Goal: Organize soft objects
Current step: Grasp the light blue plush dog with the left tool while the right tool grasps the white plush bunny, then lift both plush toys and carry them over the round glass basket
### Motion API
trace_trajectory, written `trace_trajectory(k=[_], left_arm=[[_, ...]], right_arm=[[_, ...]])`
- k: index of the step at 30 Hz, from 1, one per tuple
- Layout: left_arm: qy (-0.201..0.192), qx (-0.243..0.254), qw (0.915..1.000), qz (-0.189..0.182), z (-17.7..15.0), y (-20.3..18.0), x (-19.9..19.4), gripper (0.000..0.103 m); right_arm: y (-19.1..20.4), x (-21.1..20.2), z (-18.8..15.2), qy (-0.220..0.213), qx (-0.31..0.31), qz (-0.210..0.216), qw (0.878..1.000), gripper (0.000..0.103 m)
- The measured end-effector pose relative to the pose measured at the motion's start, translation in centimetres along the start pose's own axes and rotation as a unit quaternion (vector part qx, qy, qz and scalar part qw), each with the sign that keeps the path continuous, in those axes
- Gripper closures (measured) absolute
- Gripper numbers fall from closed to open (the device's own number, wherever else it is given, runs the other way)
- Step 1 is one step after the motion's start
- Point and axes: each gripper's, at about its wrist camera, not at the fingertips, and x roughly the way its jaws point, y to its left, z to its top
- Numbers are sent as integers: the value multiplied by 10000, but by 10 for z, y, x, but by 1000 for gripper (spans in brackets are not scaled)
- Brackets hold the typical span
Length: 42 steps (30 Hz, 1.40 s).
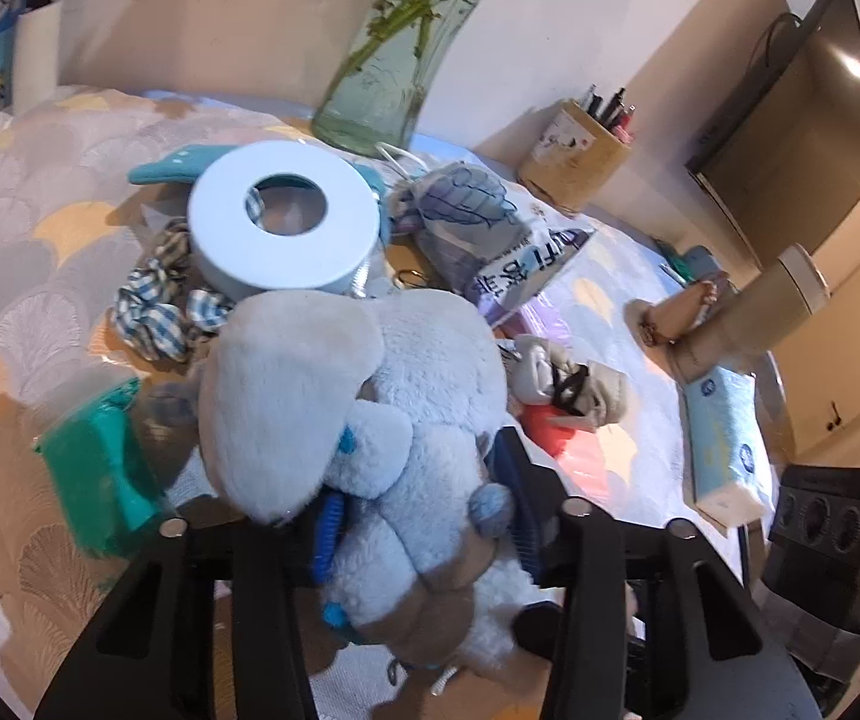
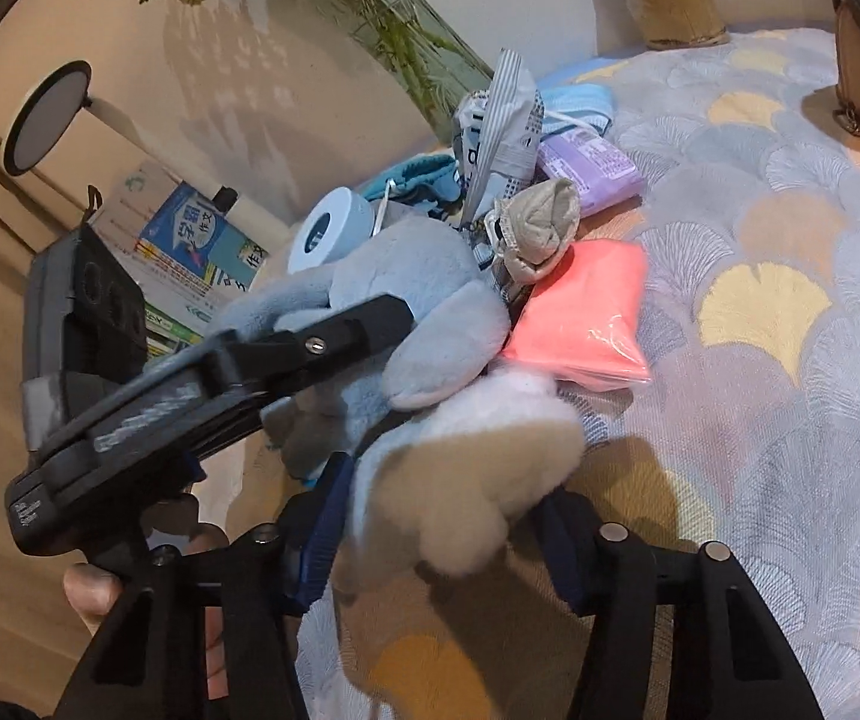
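Early stage of sorting. A pale blue plush toy [image 1: 370, 420] is gripped at two places: the left hand-held gripper [image 1: 424, 516] is clamped on its body, the blue pads sunk into the pile, and the right hand-held gripper [image 2: 436, 534] is clamped on a cream-tipped limb of the same toy. The toy lies at the near edge of a heap on the table [image 2: 790, 360]; whether it is lifted clear of the cloth cannot be told.

Nothing is seen to be grouped as yet. The remaining soft things are left mingled: a blue-and-white checked scrunchie [image 1: 160, 312], a rolled beige sock bundle [image 1: 568, 378], a teal cloth [image 1: 172, 171], a coral-pink soft packet in clear film [image 2: 586, 312] and a lilac packet [image 2: 592, 165].

Textures and shapes. The plush is fleecy and rounded, with tan patches and a small blue pom-pom. The sock bundle is ribbed knit, tied into a knot-like lump. A rigid pale ring-shaped roll [image 1: 283, 222], smooth and matte, stands against the toy's head. A crinkled printed bag [image 1: 508, 252] lies beyond. The table is covered by a quilted cloth embroidered with fan shapes in grey, yellow and tan. A glass vase [image 1: 394, 48] with green stems and a wooden pen holder [image 1: 574, 150] stand behind.
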Motion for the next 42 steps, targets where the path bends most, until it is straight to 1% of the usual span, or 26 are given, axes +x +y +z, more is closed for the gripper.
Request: trace_trajectory(k=[3, 5, 9, 12, 14, 16, 17, 19, 21, 22, 23, 24, 25, 26, 27, 28, 30, 32, 33, 35, 36, 37, 38, 39, 40, 42], left_arm=[[-132, 71, 9999, 18, -2, -5, -7, 67], [-222, 122, 9997, -32, -6, -9, -18, 67], [-321, 161, 9992, -175, -15, -13, -46, 67], [-283, 12, 9993, -231, -26, -6, -66, 67], [-219, -94, 9994, -239, -36, 0, -72, 67], [-79, -81, 9997, -229, -48, 2, -71, 67], [-11, -47, 9998, -193, -53, 2, -69, 67], [142, -3, 9999, 6, -63, 2, -60, 63], [114, 92, 9997, 220, -69, 2, -57, 56], [79, 196, 9991, 356, -70, 2, -59, 54], [61, 282, 9987, 426, -71, 2, -62, 48], [24, 366, 9982, 483, -71, 3, -67, 33], [-66, 443, 9976, 535, -73, 5, -73, 25], [-166, 491, 9970, 582, -73, 8, -80, 16], [-241, 526, 9963, 635, -74, 12, -87, 14], [-250, 540, 9959, 684, -73, 16, -90, 14], [-210, 557, 9950, 801, -70, 27, -97, 14], [-267, 520, 9946, 859, -68, 35, -107, 14], [-300, 511, 9951, 795, -66, 37, -111, 14], [-293, 622, 9963, 522, -65, 33, -113, 14], [-272, 719, 9961, 436, -64, 29, -112, 14], [-235, 875, 9950, 431, -65, 21, -106, 14], [-195, 1052, 9930, 492, -66, 13, -100, 14], [-155, 1211, 9909, 572, -68, 6, -94, 14], [-88, 1455, 9868, 704, -71, -3, -85, 14], [27, 1850, 9785, 916, -77, -15, -72, 14]], right_arm=[[-6, -6, -2, -98, 16, 60, 9999, 55], [-8, -13, -4, -171, 4, 36, 9998, 55], [-7, -42, -4, -325, -97, 115, 9994, 55], [3, -59, 0, -217, -357, 124, 9991, 56], [7, -69, -1, -126, -524, -34, 9985, 56], [6, -77, -2, -21, -700, -255, 9972, 56], [4, -79, -2, 13, -774, -431, 9961, 56], [-4, -80, -2, 90, -791, -597, 9950, 56], [-15, -75, -1, 134, -610, -783, 9950, 56], [-20, -74, -1, 154, -526, -870, 9947, 55], [-25, -73, -3, 182, -436, -928, 9946, 53], [-29, -72, -4, 243, -345, -924, 9948, 48], [-30, -73, -7, 270, -311, -907, 9950, 44], [-30, -75, -9, 261, -300, -907, 9951, 35], [-28, -77, -11, 211, -300, -914, 9951, 32], [-27, -79, -13, 167, -302, -919, 9952, 26], [-21, -84, -17, 116, -318, -972, 9947, 24], [-14, -84, -21, 163, -385, -1102, 9930, 24], [-8, -82, -23, 242, -431, -1200, 9915, 24], [0, -75, -28, 392, -511, -1270, 9898, 24], [4, -69, -32, 489, -567, -1267, 9891, 24], [8, -62, -34, 582, -644, -1288, 9879, 24], [11, -56, -38, 626, -742, -1381, 9857, 24], [13, -49, -41, 614, -910, -1662, 9800, 24], [15, -44, -42, 614, -1064, -1946, 9732, 24], [14, -39, -43, 598, -1256, -2274, 9638, 24]])
